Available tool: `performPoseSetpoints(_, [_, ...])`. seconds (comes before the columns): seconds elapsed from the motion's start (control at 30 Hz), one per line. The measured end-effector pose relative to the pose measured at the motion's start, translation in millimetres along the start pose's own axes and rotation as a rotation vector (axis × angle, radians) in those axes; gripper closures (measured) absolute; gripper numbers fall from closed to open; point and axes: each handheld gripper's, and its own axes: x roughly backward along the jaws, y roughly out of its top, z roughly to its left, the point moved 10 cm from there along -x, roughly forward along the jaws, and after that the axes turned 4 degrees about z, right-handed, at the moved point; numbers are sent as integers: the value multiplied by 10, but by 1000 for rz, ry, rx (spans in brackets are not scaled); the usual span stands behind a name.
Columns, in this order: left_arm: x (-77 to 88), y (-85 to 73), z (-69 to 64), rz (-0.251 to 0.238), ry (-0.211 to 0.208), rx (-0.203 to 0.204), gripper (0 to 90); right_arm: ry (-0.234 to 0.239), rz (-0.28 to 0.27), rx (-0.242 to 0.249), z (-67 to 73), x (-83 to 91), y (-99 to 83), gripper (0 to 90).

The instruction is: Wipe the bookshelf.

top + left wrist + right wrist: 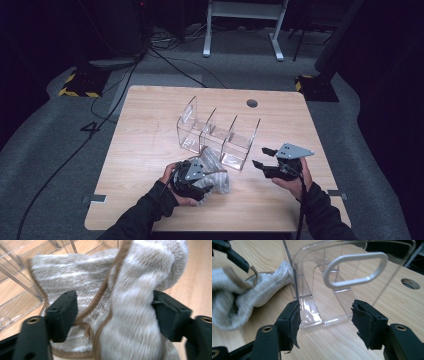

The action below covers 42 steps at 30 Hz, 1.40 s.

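Black jaws of the left hand-held gripper [113, 320] are seen spread wide round a bunched fuzzy cloth [135, 315], one side brushed but nothing pinched, so it's read as released; the cloth lies heaped on the desk [145, 150] just in front of the clear acrylic organizer [217, 135], touching its near corner. Soft, light, floppy & non-fragile is the judgement, so it's prob. best pinched through a thick fold, not the thin brown edging. Grey-beige plush w/ pale stripes is shown, while the right hand-held gripper [325, 322] is held agape, empty, near the organizer's handled end wall.
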Motion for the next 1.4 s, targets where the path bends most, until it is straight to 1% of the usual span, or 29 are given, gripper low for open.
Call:
performPoseSetpoints(0.03, [34,-13,-3,13,2,-8,204,-5,4,0,-15,22,-18,396])
performPoseSetpoints(0.07, [60,-14,-11,12,2,-13,205,-13,6,1,-28,36,-32,396])
performPoseSetpoints(0.13, [108,-24,-22,10,-1,-25,205,-12,8,-3,-42,76,-63,396])
performPoseSetpoints(0.2, [167,-40,-8,13,9,-30,205,-23,18,7,-61,104,-104,396])
performPoseSetpoints(0.27, [221,-58,9,10,16,-39,205,-20,23,2,-66,126,-139,394])
performPoseSetpoints(0.3, [260,-77,23,8,25,-41,207,-24,30,2,-69,140,-164,390])
performPoseSetpoints(0.33, [260,-77,23,8,25,-41,209,-24,30,2,-69,140,-164,390])
performPoseSetpoints(0.4, [350,-155,55,17,53,-43,208,-41,54,18,-76,208,-259,378])
performPoseSetpoints(0.43, [381,-190,65,21,57,-42,207,-50,59,24,-86,224,-281,375])
performPoseSetpoints(0.57, [490,-319,118,22,84,-21,204,-71,75,17,-134,323,-402,362])
performPoseSetpoints(0.63, [558,-360,134,7,84,-8,203,-82,82,12,-160,366,-459,359])
performPoseSetpoints(0.73, [643,-423,182,-9,107,16,203,-110,95,2,-226,430,-565,360])
performPoseSetpoints(0.8, [665,-452,201,-8,115,19,204,-121,102,-12,-261,462,-621,359])
performPoseSetpoints(0.83, [684,-495,224,-1,126,27,204,-121,102,-12,-261,462,-621,359])
performPoseSetpoints(0.87, [702,-563,261,14,150,26,205,-136,113,-11,-293,489,-685,356])
performPoseSetpoints(0.9, [710,-606,287,20,162,27,206,-142,119,-8,-303,498,-710,353])
performPoseSetpoints(0.97, [722,-695,340,30,172,49,205,-151,130,-10,-324,519,-779,349])
performPoseSetpoints(1.0, [728,-756,372,40,183,53,206,-154,136,-15,-337,530,-817,342])
performPoseSetpoints(1.03, [729,-794,397,48,199,52,208,-156,138,-19,-352,546,-860,326])
performPoseSetpoints(1.07, [732,-855,432,71,225,43,208,-155,135,-21,-356,556,-883,319])
performPoseSetpoints(1.1, [732,-855,432,71,225,43,209,-150,134,-24,-356,569,-913,318])
performPoseSetpoints(1.13, [727,-921,462,88,238,45,209,-150,134,-24,-356,569,-913,318])
performPoseSetpoints(1.17, [724,-958,471,82,225,68,214,-172,155,-22,-381,590,-1004,309])
performPoseSetpoints(1.2, [723,-990,481,75,217,90,215,-177,165,-19,-390,596,-1049,305])
performPoseSetpoints(1.23, [724,-1023,489,77,216,98,215,-177,165,-19,-390,596,-1049,305])
performPoseSetpoints(1.27, [723,-1049,491,75,213,105,215,-176,181,-33,-400,612,-1136,304])
performPoseSetpoints(1.3, [725,-1085,488,72,204,109,215,-177,185,-37,-406,618,-1165,303])
performPoseSetpoints(1.33, [721,-1108,490,69,204,114,215,-178,189,-43,-416,632,-1201,301])
performPoseSetpoints(1.4, [699,-1167,492,69,190,122,218,-178,192,-66,-438,652,-1264,298])
